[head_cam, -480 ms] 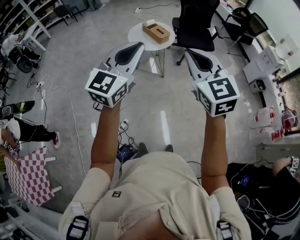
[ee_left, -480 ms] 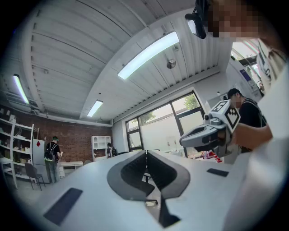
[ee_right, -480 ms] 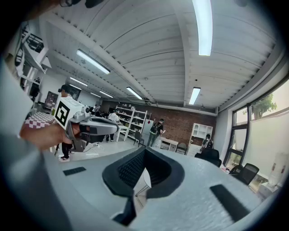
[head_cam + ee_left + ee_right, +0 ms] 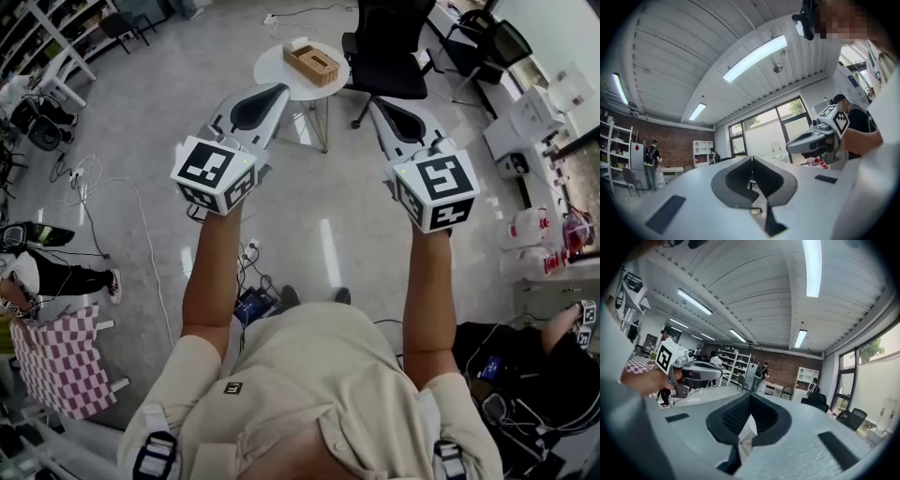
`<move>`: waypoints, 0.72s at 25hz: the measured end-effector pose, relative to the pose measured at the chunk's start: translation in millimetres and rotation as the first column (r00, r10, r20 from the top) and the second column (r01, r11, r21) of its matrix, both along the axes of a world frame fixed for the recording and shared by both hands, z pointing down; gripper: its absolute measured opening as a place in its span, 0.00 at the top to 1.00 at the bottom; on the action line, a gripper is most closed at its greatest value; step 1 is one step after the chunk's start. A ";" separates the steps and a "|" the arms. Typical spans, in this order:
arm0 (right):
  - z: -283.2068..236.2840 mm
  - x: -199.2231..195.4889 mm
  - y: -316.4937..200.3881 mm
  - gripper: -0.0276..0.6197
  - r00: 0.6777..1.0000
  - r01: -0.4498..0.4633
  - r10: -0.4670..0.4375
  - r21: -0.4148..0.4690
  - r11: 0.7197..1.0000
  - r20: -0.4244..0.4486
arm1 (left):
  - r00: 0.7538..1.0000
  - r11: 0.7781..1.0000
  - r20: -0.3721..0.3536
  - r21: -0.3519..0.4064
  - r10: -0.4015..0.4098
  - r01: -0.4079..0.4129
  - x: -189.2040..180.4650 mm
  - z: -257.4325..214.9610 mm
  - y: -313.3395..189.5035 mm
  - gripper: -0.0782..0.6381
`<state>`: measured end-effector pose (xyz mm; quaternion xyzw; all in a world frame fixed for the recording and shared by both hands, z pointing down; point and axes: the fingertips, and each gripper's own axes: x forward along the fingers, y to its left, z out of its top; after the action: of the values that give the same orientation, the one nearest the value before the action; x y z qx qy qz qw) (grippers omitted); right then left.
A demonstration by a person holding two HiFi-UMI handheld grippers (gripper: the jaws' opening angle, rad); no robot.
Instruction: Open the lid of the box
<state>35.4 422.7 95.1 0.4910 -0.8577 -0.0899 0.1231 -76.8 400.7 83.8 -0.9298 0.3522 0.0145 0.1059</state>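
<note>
Right now your left gripper (image 4: 278, 90) and right gripper (image 4: 377, 103) are both clenched on nothing, side by side. Beyond them, the brown, wooden-looking rectangular box (image 4: 312, 66) lies on a round white table (image 4: 270, 67), with its long axis running far-left to near-right.
</note>
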 end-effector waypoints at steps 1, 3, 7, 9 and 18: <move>0.2 -2.2 -1.4 0.97 1.000 -0.004 0.004 0.003 1.000 0.002 | 1.000 1.000 -0.001 0.000 0.003 -0.003 -2.3 0.2 -1.4 0.88; 0.9 -7.0 -5.2 0.97 1.000 -0.009 0.009 0.008 1.000 0.015 | 1.000 1.000 -0.003 0.000 0.011 -0.011 -7.1 1.4 -5.5 0.88; 0.7 -20.1 -13.4 0.97 0.999 -0.018 0.018 0.010 1.000 0.049 | 1.000 1.000 -0.008 -0.002 0.027 -0.027 -19.9 4.1 -14.5 0.88; 1.1 -27.5 -17.7 0.97 0.998 -0.023 0.023 0.010 1.000 0.051 | 0.999 0.999 -0.011 -0.002 0.035 -0.035 -27.2 5.5 -18.9 0.88; 4.1 -52.1 -45.4 0.97 0.999 -0.033 0.033 0.004 0.999 0.018 | 0.998 0.998 -0.031 -0.005 0.055 -0.055 -48.2 6.5 -46.5 0.88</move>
<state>-16.7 377.3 99.2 0.5063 -0.8503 -0.0851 0.1159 -124.9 354.1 90.3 -0.9392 0.3280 0.0307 0.0972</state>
